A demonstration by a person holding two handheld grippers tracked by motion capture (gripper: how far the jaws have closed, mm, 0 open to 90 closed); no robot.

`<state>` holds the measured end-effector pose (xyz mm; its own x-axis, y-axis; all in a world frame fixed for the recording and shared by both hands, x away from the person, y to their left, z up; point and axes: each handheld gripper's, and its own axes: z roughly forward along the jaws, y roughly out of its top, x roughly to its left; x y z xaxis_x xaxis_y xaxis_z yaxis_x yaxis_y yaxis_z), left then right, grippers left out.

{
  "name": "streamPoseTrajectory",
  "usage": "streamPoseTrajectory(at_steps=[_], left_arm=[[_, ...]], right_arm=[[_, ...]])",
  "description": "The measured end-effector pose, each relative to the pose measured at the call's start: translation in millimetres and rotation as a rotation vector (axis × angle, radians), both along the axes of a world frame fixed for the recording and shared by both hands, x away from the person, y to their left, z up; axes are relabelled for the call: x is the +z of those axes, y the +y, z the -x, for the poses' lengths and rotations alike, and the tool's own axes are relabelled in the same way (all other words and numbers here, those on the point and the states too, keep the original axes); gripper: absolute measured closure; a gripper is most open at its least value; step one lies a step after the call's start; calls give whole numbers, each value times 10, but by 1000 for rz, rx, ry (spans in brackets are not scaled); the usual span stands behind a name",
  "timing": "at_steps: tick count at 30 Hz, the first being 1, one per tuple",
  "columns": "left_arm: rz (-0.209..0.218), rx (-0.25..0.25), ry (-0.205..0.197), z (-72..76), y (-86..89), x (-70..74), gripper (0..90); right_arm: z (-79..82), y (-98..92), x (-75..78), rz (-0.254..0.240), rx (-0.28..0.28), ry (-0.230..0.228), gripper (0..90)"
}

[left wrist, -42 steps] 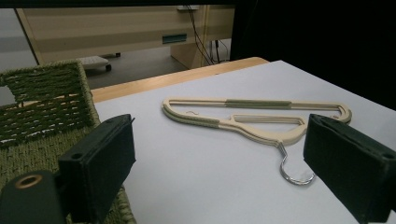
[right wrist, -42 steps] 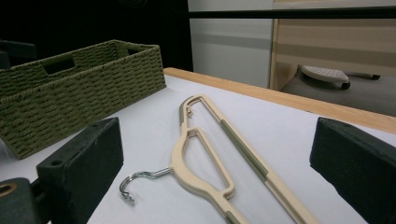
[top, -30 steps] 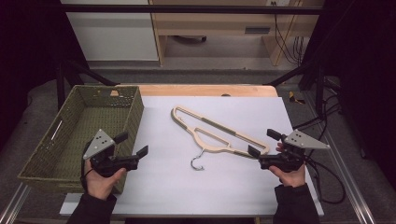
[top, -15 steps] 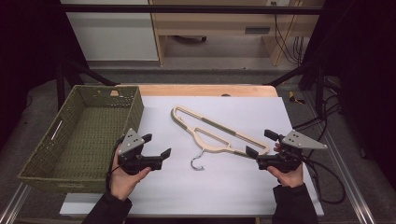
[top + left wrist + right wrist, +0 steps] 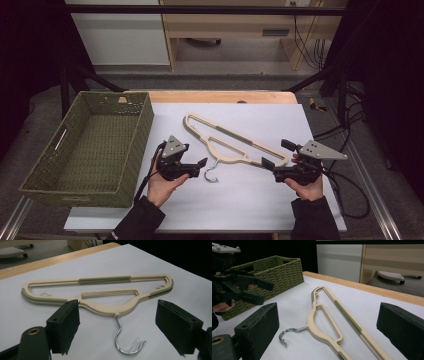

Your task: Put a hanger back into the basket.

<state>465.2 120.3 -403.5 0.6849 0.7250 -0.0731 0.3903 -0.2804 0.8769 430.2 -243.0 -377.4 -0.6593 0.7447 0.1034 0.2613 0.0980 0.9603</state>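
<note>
Cream plastic clothes hanger with metal hook (image 5: pixel 234 145) lies flat on white table sheet (image 5: pixel 260 200), untouched. Left gripper (image 5: pixel 199 167) released, near hook. Right gripper (image 5: pixel 272 168) released, beside the hanger's end. Woven green basket (image 5: pixel 135 150) empty. Judged: 0 steps done; grasp pending.

The hanger (image 5: pixel 329 322) runs off the bottom edge of the right gripper view, its far arm lost. The basket (image 5: pixel 274 272) there sits half behind the left gripper (image 5: pixel 259 291).
</note>
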Motion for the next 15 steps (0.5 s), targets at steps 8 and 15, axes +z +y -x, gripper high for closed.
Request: streamPoseTrajectory(at_steps=[8,15], left_arm=[[-30,-11,32,-106,-228,-193,264],[-90,-22,65,-208,-423,-428,422]], right_arm=[[-7,19,-14,3,3,5,50],[-19,35,-28,9,11,9,55]])
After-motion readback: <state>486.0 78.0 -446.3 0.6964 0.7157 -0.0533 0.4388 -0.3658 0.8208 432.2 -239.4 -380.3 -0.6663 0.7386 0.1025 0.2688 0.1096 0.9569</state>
